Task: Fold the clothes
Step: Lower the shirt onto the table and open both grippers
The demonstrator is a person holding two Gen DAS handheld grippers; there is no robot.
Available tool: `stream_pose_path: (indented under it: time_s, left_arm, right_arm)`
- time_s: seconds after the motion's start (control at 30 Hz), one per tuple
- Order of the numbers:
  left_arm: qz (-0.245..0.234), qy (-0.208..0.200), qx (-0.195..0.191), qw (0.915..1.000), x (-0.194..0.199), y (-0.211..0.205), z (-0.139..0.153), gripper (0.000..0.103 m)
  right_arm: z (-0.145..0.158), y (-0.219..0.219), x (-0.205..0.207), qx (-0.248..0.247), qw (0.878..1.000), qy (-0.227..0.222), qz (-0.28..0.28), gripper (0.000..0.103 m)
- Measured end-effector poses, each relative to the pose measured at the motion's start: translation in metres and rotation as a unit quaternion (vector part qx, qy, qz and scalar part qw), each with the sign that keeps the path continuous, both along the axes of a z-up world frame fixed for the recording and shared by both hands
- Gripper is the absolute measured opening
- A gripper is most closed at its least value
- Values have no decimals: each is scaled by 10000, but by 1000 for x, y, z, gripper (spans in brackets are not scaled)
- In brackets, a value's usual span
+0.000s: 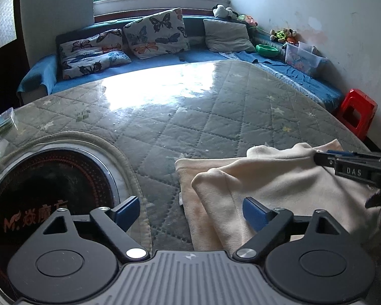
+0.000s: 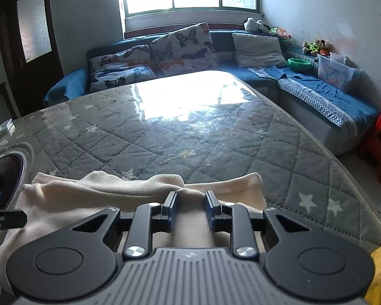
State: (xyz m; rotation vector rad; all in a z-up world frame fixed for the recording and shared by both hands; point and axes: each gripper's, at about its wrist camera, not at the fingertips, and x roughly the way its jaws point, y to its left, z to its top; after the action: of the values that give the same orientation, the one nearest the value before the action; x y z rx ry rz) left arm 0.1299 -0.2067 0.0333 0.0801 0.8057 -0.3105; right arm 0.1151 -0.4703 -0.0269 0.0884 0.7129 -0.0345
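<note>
A cream garment [image 1: 266, 185] lies folded in layers on the grey quilted table cover [image 1: 190, 127], near the front edge. My left gripper [image 1: 190, 213] stands wide open over the garment's left edge; its right finger [image 1: 254, 213] is above the cloth, its left finger over the bare cover, nothing held. My right gripper [image 2: 191, 204] hovers over the garment [image 2: 114, 198] with a narrow gap between its jaws. Cloth shows below the gap, and the pads do not press on it. In the left wrist view the right gripper [image 1: 325, 157] reaches in from the right, at the garment's far edge.
A round black induction hob [image 1: 50, 190] is set into the table at the left. Small boxes [image 1: 2, 122] sit at the left edge. A blue sofa with butterfly cushions [image 1: 155, 33] runs behind and to the right. A red stool [image 1: 358, 111] stands at the right.
</note>
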Motion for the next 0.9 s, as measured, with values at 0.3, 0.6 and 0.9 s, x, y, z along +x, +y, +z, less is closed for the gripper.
stream_pose_path:
  time_s: [0.3, 0.6, 0.9]
  left_arm:
    - [0, 35, 149, 9999, 1, -6, -10, 96]
    - [17, 38, 151, 9999, 0, -2, -12, 98]
    - [62, -8, 171, 9998, 0, 5, -10, 99]
  right_arm:
    - [-1, 18, 3, -80, 9996, -18, 270, 41]
    - [7, 25, 12, -152, 9991, -150, 359, 42]
    - [12, 37, 17, -334, 9978, -105, 558, 42]
